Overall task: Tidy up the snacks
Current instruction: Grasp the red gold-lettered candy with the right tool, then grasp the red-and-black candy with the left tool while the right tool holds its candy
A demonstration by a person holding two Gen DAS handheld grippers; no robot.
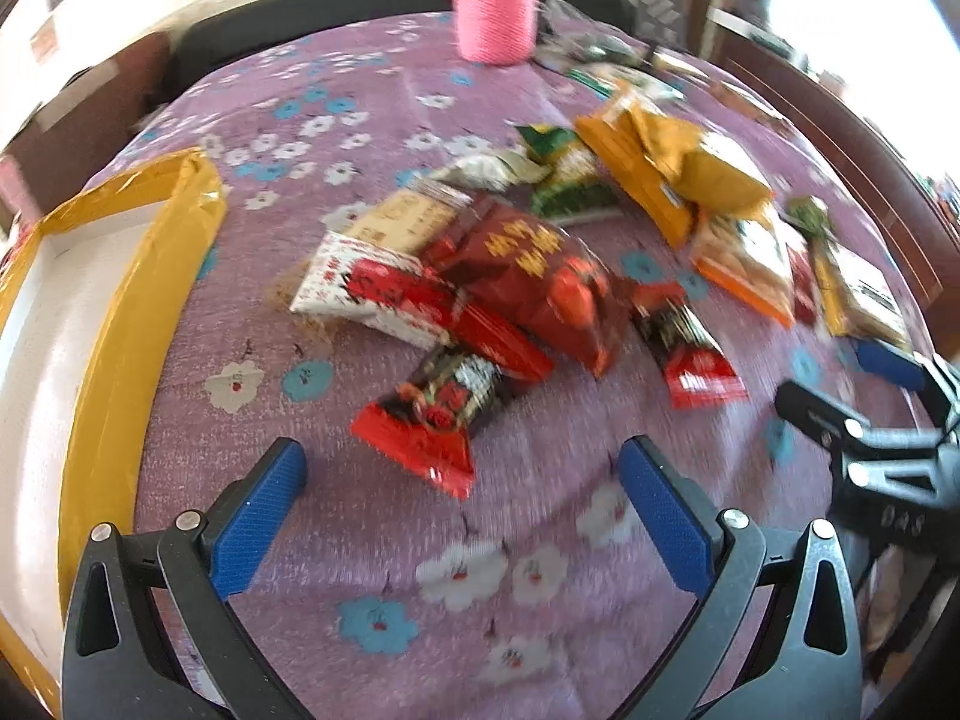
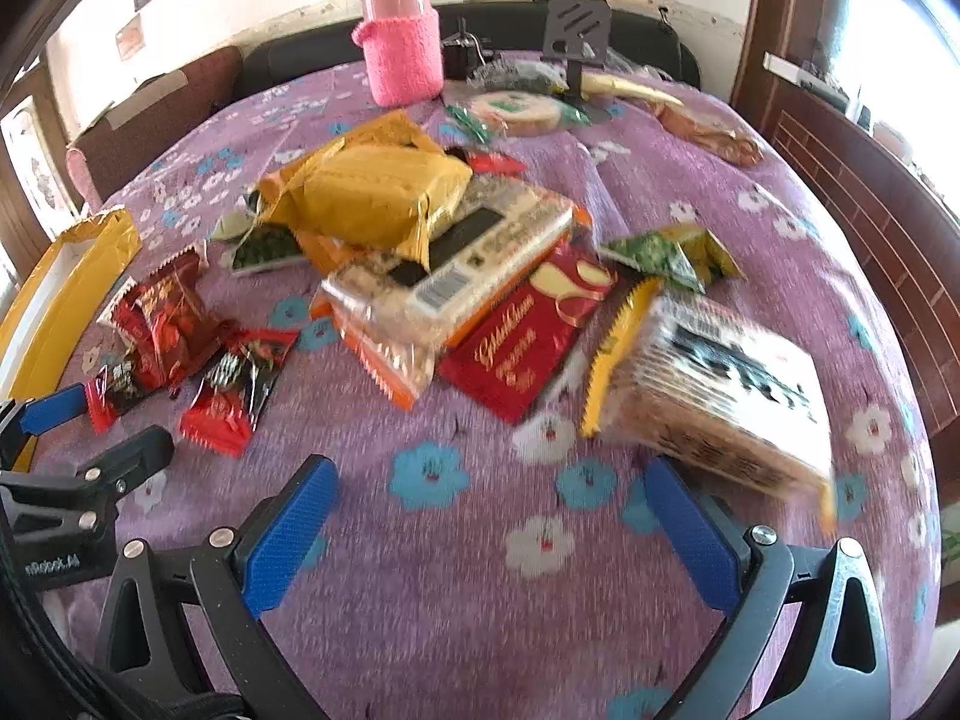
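Several snack packets lie scattered on a purple flowered cloth. In the left wrist view my left gripper is open and empty, just short of a small red and black packet. Behind it lie a large red bag and a yellow bag. My right gripper is open and empty over bare cloth. A clear-wrapped cracker pack lies just beyond its right finger. A red flat packet, a long biscuit pack and a yellow bag lie ahead.
A box with a gold rim stands at the left edge of the table. A pink-sleeved flask stands at the back. A black stand and more wrapped items sit behind it. A wooden headboard runs along the right.
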